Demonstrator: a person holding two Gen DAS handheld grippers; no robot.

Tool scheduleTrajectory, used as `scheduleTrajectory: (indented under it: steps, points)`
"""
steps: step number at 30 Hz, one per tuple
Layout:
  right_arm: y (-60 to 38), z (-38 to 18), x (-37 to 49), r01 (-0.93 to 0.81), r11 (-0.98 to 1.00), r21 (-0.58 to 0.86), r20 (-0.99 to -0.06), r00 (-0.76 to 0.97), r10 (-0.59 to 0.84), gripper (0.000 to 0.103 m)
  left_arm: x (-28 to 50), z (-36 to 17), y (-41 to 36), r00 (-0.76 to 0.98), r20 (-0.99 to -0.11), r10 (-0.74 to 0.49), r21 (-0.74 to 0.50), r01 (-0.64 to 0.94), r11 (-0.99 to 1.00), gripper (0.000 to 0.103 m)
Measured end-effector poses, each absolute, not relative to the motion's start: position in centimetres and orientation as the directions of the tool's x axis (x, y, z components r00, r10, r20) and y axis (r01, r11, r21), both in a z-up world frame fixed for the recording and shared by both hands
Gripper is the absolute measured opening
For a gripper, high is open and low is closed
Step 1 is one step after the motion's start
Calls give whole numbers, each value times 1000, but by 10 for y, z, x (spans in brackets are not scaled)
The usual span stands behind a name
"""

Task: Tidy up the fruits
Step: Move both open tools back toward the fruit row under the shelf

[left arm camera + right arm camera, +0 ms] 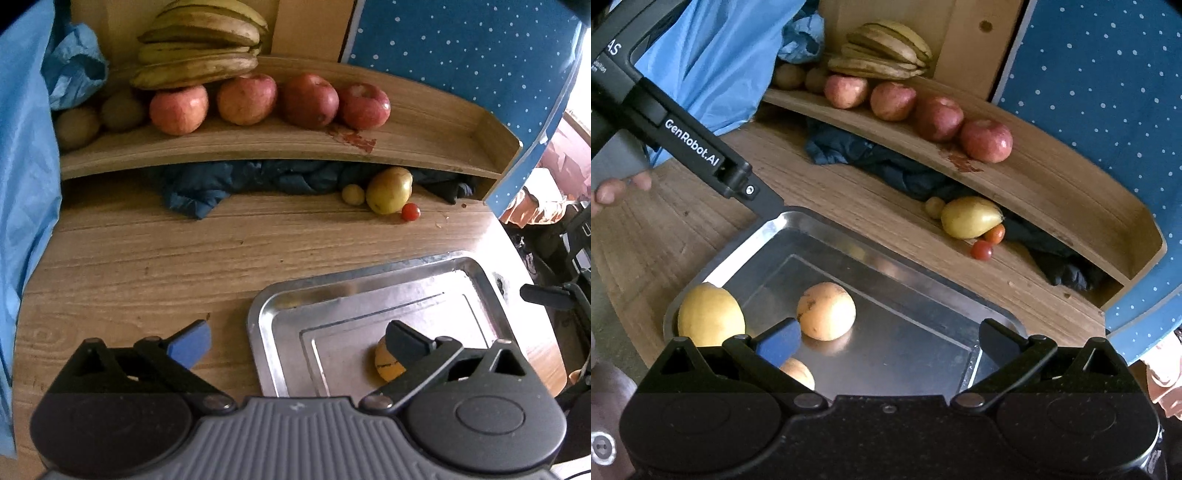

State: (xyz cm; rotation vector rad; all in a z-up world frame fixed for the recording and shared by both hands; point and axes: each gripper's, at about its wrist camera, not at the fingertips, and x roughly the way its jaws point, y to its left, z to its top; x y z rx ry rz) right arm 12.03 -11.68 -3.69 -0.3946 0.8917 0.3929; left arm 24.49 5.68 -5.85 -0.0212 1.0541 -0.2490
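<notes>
A steel tray (280, 295) (923, 280) lies on the wooden table. In the right wrist view it holds a yellow fruit (711, 317), an orange fruit (826, 311) and a third orange fruit (798, 373) partly hidden by my finger. My right gripper (888, 341) is open and empty above the tray's near side. My left gripper (295, 341) is open and empty over the tray's left edge; an orange fruit (388, 363) shows behind its right finger. A raised shelf bears bananas (199, 48) (882, 50), apples (269, 101) (916, 110) and kiwis (99, 118).
Under the shelf lie a pear (389, 190) (969, 217), a small yellow fruit (353, 194), cherry tomatoes (410, 212) (981, 250) and a dark blue cloth (229, 184). A light blue bag (26, 166) hangs left. A blue dotted panel (461, 44) stands right.
</notes>
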Motion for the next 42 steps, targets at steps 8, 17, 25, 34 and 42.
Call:
scheduleTrajectory:
  steps: [8, 17, 25, 34, 42]
  points:
    - [-122, -39, 129, -479, 861, -173, -802, 575, 159, 102, 252, -67, 50, 462, -863, -206, -144, 167, 975, 103]
    - [-140, -46, 159, -500, 853, -150, -806, 562, 188, 102, 271, -73, 36, 485, -862, -147, -117, 91, 989, 103]
    - [-169, -53, 186, -501, 856, -129, -806, 556, 204, 102, 295, -77, 7, 493, -855, -157, -145, 63, 987, 103]
    - [-194, -71, 223, -508, 853, -117, -791, 567, 228, 102, 331, -76, -32, 491, -849, -195, -190, 61, 980, 103]
    - [-202, -83, 253, -512, 853, -98, -786, 565, 249, 102, 361, -81, -62, 492, -847, -203, -180, 95, 979, 103]
